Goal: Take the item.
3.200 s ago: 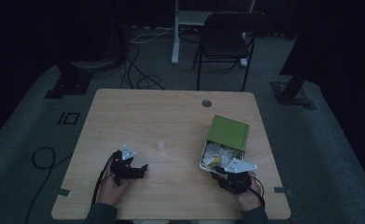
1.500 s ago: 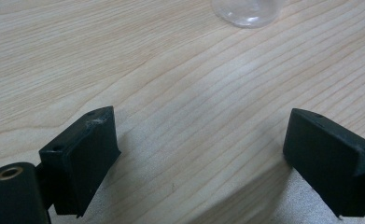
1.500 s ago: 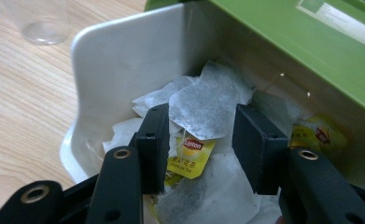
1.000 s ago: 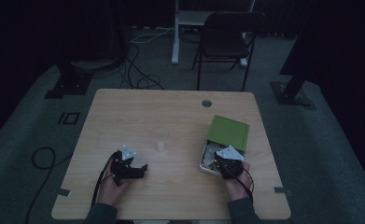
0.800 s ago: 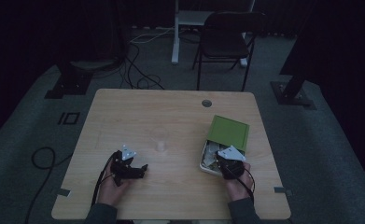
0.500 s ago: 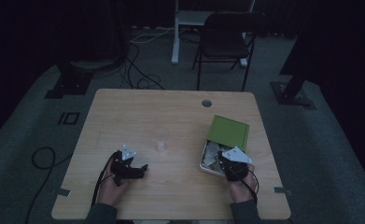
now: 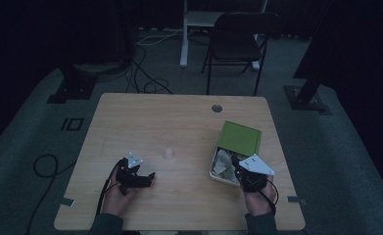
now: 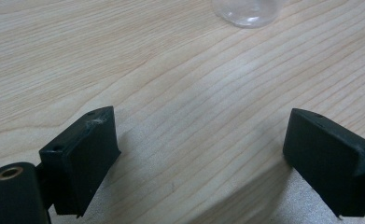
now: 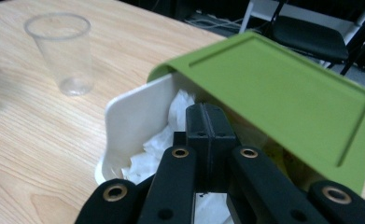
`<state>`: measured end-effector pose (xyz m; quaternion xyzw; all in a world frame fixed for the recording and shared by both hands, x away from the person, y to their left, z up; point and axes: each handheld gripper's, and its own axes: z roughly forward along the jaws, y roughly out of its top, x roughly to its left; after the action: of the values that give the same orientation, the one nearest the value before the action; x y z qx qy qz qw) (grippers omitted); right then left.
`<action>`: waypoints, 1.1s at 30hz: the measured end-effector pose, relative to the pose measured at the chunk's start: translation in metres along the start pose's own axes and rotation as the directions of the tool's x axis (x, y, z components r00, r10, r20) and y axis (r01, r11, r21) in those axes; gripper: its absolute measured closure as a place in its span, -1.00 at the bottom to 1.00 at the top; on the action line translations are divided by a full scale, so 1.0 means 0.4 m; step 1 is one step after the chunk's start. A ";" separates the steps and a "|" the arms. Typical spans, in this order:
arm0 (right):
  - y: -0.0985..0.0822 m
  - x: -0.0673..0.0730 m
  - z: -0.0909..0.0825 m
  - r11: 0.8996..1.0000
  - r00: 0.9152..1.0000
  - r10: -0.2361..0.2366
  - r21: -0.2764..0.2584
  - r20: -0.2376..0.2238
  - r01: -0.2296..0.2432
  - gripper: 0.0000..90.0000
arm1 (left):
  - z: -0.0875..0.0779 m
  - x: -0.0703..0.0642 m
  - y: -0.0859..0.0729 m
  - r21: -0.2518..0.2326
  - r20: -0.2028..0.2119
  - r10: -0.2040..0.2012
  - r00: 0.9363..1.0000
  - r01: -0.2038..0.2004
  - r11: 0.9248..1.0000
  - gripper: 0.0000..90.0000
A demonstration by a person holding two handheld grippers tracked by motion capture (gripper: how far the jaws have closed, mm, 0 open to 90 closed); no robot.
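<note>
White box [image 9: 133,116] with green lid [image 9: 283,93]: sits near the right edge of the surface [image 7: 179,122], toward the person's side. Lid is propped open, tilted over the far half of the box. Inside: crumpled white paper [image 9: 180,112], tissue-like, soft and creased; something yellowish shows under the lid, too hidden to identify.

Right tool [image 9: 208,121]: jaws clenched flat against each other, tips poised over the paper at the box opening. Cannot tell whether a thin piece of paper is pinched between them; nothing visibly hangs from them.

Judgement on progress: the work looks to be at an early stage. The box is open and the paper lies inside it; nothing from the box is out on the surface yet.

Clear plastic cup [image 9: 63,51]: upright, empty, tapered, thin-walled, at mid-surface, well apart from the box.

Left tool [image 8: 203,154]: released, jaws wide apart, low over bare wood, cup base just ahead.

Surface: pale wood grain, matte, rounded corners, cable hole at far edge.
</note>
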<state>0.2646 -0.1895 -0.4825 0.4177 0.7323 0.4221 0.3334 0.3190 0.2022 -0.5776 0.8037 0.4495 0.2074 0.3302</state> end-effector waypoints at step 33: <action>0.061 0.011 -0.058 0.997 0.996 -0.011 -0.079 -0.087 0.004 1.00 | 0.000 -0.001 0.000 0.000 -0.002 -0.002 1.000 0.002 1.000 -0.76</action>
<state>0.2511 -0.1863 -0.4514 0.3827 0.7303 0.4674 0.3188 0.3188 0.2021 -0.5776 0.8030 0.4506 0.2079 0.3300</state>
